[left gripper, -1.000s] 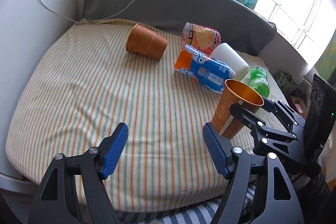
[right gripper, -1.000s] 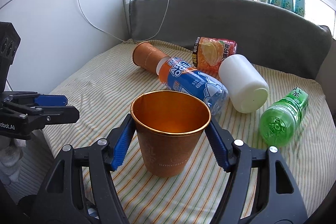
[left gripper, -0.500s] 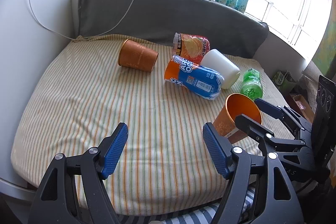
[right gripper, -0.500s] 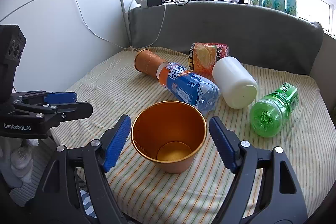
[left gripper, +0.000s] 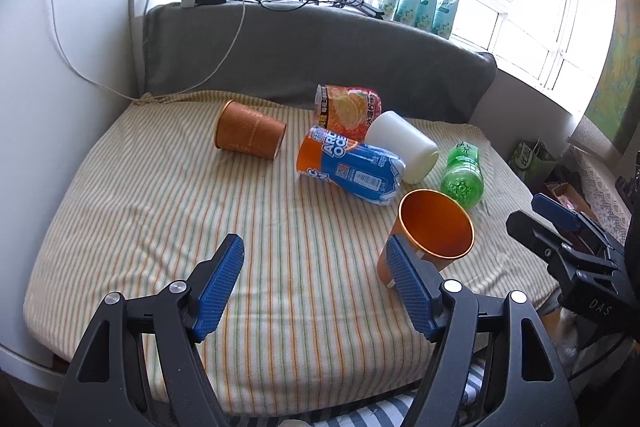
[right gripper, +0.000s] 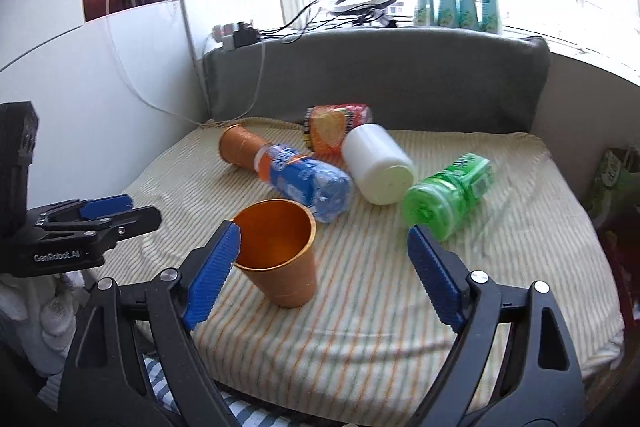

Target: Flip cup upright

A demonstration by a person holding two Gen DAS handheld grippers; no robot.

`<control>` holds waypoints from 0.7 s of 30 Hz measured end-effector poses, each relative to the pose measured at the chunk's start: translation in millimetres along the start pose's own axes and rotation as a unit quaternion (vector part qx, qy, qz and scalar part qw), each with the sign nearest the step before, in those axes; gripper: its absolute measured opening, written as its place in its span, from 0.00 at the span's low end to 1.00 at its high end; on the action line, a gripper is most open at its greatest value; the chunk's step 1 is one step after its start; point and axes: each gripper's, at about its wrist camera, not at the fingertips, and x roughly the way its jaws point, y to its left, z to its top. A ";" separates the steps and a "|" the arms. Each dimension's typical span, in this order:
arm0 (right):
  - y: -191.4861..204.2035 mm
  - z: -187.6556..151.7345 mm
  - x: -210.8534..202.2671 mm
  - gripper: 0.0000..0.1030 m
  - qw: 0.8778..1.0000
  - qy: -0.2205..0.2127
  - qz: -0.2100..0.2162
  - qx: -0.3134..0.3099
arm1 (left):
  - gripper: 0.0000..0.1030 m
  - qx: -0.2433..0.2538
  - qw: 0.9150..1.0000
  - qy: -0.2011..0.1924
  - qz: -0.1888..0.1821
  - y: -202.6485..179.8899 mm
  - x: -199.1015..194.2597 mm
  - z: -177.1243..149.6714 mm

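Observation:
An orange cup [left gripper: 434,227] [right gripper: 280,251] stands upright, mouth up, near the front edge of the striped cushion [left gripper: 160,211]. A second orange cup [left gripper: 248,135] [right gripper: 240,151] lies on its side at the back left. My left gripper [left gripper: 316,287] is open and empty, its right finger just in front of the upright cup. My right gripper [right gripper: 324,275] is open and empty, drawn back from the upright cup, which shows beside its left finger. Each gripper also shows in the other's view: the right one [left gripper: 560,223], the left one [right gripper: 104,211].
A blue and orange bottle [left gripper: 352,167] [right gripper: 304,179], an orange snack pack [left gripper: 348,107], a white jar [left gripper: 400,145] [right gripper: 378,165] and a green bottle [left gripper: 462,175] [right gripper: 444,191] lie behind the upright cup. A grey backrest [left gripper: 320,55] and a white wall [left gripper: 60,67] bound the cushion.
My right gripper opened wider, let go of the upright cup and drew back. Both grippers pulled away and rose, so the cushion looks farther off.

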 end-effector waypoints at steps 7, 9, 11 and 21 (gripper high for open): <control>-24.3 13.7 -27.8 0.95 0.994 -0.043 -0.094 0.032 | 0.78 0.016 0.995 -0.094 0.019 -12.6 -25.7 11.0; -28.4 17.9 -32.8 0.95 0.991 -0.056 -0.114 0.034 | 0.79 0.020 0.992 -0.122 0.025 -15.1 -34.3 14.7; -30.8 21.4 -37.8 0.95 0.988 -0.069 -0.133 0.035 | 0.82 0.025 0.989 -0.142 0.028 -17.3 -40.6 18.2; -31.6 30.2 -47.7 0.95 0.979 -0.106 -0.173 0.025 | 0.82 0.032 0.985 -0.166 0.038 -17.9 -47.5 22.7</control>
